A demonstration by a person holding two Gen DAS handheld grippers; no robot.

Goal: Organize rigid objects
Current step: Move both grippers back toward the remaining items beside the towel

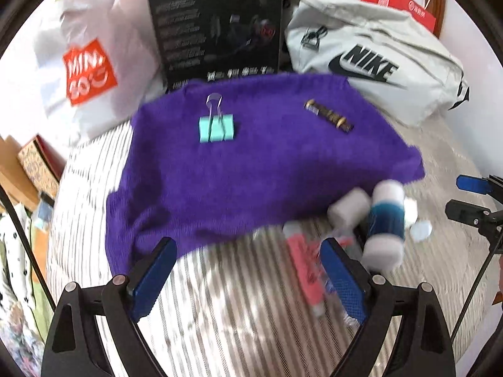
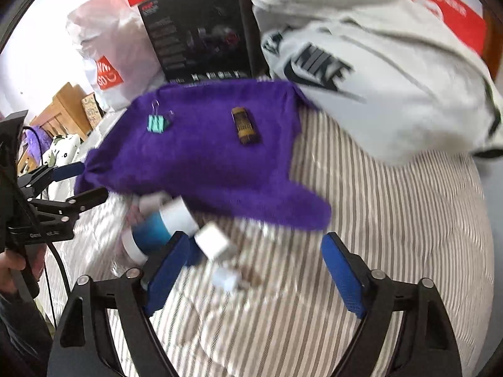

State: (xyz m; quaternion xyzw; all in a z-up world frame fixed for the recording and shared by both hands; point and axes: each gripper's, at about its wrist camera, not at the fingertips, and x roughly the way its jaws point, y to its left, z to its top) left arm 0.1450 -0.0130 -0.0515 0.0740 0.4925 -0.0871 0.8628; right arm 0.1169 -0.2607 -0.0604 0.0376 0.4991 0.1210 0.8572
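A purple cloth lies on a striped bed. On it rest a teal binder clip and a brown and gold battery-like cylinder. Off the cloth's near edge lie a blue and white bottle, a white cube and a pink tube. My left gripper is open above the bed, the pink tube beside its right finger. My right gripper is open too, holding nothing, with the cube below near its left finger.
A grey Nike bag, a black box, a white Miniso bag and a red paper bag line the far side. Wooden furniture stands at the left. A small white piece lies on the bed.
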